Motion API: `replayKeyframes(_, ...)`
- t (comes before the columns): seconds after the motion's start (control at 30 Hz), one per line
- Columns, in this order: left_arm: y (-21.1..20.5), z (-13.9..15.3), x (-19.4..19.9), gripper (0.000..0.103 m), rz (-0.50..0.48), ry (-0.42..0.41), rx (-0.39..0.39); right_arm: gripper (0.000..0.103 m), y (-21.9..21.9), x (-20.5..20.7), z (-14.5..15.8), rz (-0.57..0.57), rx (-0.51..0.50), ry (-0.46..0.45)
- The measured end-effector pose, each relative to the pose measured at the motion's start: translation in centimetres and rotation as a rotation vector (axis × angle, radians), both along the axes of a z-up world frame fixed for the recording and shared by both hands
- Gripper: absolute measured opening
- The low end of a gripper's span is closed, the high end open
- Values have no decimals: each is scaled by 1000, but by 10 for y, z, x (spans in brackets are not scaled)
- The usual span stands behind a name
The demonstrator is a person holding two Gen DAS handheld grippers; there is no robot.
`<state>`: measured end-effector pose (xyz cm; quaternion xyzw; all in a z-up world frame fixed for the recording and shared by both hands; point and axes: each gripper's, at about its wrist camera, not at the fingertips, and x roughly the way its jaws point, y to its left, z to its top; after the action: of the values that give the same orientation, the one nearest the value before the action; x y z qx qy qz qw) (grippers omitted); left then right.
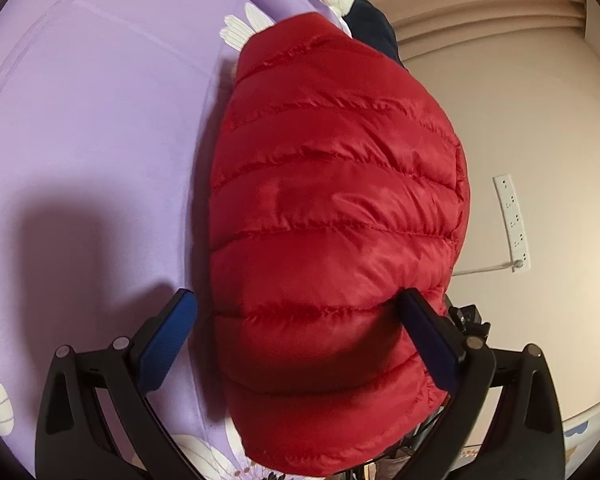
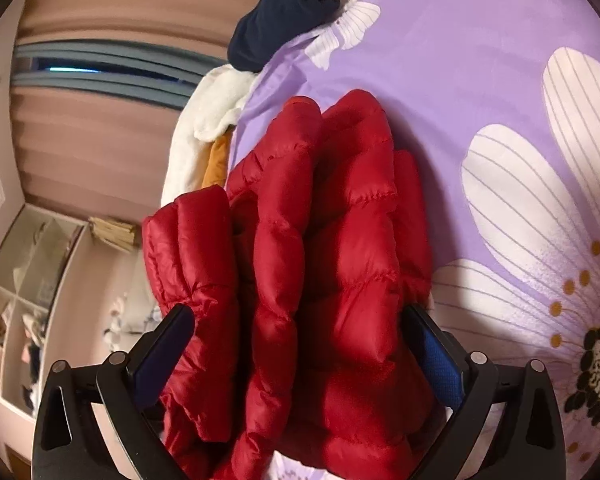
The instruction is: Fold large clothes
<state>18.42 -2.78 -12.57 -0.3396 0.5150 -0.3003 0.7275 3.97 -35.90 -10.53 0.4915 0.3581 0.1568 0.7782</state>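
My left gripper point(image 1: 298, 308) has its blue-padded jaws spread wide, and the red quilted puffer jacket point(image 1: 336, 216) bulges up between them. The right-hand pad presses into the jacket's side, while the left-hand pad stands just off the fabric, so I cannot tell whether I am truly gripping or only bracketing it. My right gripper point(image 2: 300, 324) is spread just as wide, with the same red quilted puffer jacket point(image 2: 320, 264) bunched in thick folds between its fingers; both pads sit against the padding, though whether they squeeze it I cannot tell.

The jacket lies folded into a compact bundle on the lilac bedsheet printed with large white daisies point(image 1: 92, 120), close to the sheet's edge. In the right wrist view a separate quilted fold of the jacket hangs out past that edge, beside my left-hand finger point(image 2: 164, 352).

Beyond the jacket, along the same edge of the lilac bedsheet point(image 2: 460, 60), sits a heap of other clothes: a dark navy garment point(image 2: 284, 12), a fluffy cream-white piece point(image 2: 204, 128) and a strip of mustard-orange cloth point(image 2: 216, 164). Off the sheet on the jacket's far side, a white power strip point(image 1: 514, 224) lies on the pale floor, and open shelving holding clothes point(image 2: 24, 296) stands beneath a pinkish pleated curtain point(image 2: 100, 128).
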Motion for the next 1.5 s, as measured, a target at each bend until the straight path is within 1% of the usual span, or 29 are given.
replayKeyframes(0.2, -9, 0, 3, 102, -13, -14, 31, 102, 10, 10, 2, 35, -54, 17)
replayKeyframes(0.4, -19, 5, 4, 103, -20, -39, 90, 102, 10, 12, -4, 32, -49, 38)
replayKeyframes(0.6, -35, 18, 2, 103, -40, -109, 208, 102, 11, 13, -5, 37, -69, 49)
replayKeyframes(0.73, -42, 19, 1, 103, -49, -134, 248, 102, 11, 13, -5, 34, -67, 50)
replayKeyframes(0.97, -42, 19, 0, 103, -47, -146, 271, 102, 13, 13, -5, 32, -67, 50)
replayKeyframes(1.5, -49, 24, -2, 103, -45, -155, 297, 102, 13, 13, -5, 30, -67, 50)
